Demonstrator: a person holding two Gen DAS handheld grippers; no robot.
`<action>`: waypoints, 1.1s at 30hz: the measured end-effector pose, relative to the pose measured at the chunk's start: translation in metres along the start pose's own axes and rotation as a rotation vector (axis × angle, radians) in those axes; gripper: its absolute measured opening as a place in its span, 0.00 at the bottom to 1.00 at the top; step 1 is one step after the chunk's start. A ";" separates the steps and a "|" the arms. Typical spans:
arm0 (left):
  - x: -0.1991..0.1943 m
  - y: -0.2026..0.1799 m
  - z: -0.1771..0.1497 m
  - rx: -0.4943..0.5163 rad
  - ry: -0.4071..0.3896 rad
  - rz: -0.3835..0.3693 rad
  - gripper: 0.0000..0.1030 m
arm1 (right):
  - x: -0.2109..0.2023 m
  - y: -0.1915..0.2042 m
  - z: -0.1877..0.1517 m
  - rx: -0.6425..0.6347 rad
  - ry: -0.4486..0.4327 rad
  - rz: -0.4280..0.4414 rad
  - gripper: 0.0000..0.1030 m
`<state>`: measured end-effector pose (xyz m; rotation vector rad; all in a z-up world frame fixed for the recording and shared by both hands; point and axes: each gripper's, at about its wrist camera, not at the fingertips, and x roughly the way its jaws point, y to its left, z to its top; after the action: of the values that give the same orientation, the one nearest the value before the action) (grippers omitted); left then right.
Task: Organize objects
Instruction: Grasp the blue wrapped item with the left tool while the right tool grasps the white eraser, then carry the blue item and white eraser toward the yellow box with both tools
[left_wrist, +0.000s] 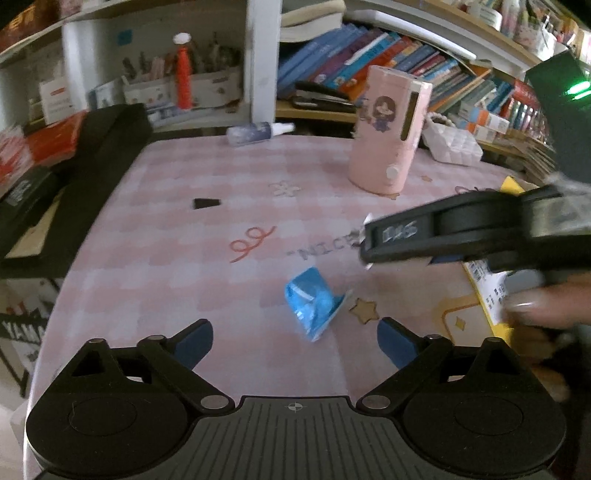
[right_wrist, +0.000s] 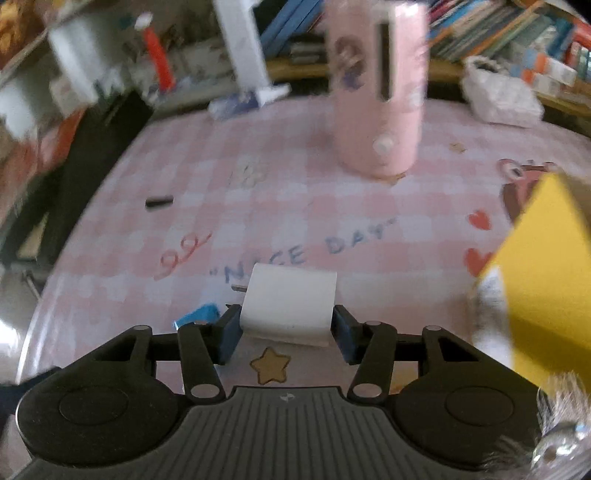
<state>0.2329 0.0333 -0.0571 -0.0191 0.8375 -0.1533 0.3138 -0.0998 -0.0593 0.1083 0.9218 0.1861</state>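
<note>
Pink checked tablecloth (left_wrist: 177, 236) over a desk, bookshelves crowded behind.

Right gripper (right_wrist: 288, 332): your blue pads (right_wrist: 231, 332) sit against both sides of a white rolled or folded paper piece (right_wrist: 291, 302); read as held, jaws at a middling width. It hangs just above the star print, near the "NICE DAY" lettering.

Left gripper (left_wrist: 295, 339): fingers spread wide, nothing between them. Blue crumpled wrapper (left_wrist: 314, 299) lies on the cloth just ahead of the fingertips, apart from both.

Handling, judged:
- White piece looks light and soft. It will likely crush under a firm squeeze, so keep pressure gentle and across its straight sides.
- Blue wrapper looks thin, crinkly, near weightless and may slide on the cloth. Take it across the bunched middle, not the flat flap.

Outward:
- Pink cylindrical container (left_wrist: 388, 133) stands upright farther back, a slot down its side and a knob low on the front. Contents not visible.
- Small black piece (left_wrist: 206, 203) lies to the left.
- Clear bottle (left_wrist: 258, 131) lies on its side at the far edge.
- White quilted pouch (left_wrist: 452, 142) sits right of the pink container, contents hidden.
- Yellow box (right_wrist: 539, 277) is at the right, blurred.
- Shelf tray (left_wrist: 184, 83) holds pens and a red item.
</note>
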 end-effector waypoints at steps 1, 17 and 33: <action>0.005 -0.002 0.002 0.003 0.001 -0.003 0.90 | -0.008 -0.003 0.001 0.005 -0.027 -0.012 0.48; 0.059 -0.011 0.021 -0.019 0.075 0.000 0.38 | -0.051 -0.023 -0.001 -0.013 -0.138 -0.018 0.48; -0.025 0.011 0.009 -0.084 -0.031 -0.039 0.36 | -0.057 -0.001 -0.014 -0.102 -0.121 0.048 0.48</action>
<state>0.2243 0.0470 -0.0338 -0.1167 0.8122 -0.1541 0.2687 -0.1123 -0.0235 0.0467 0.7881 0.2682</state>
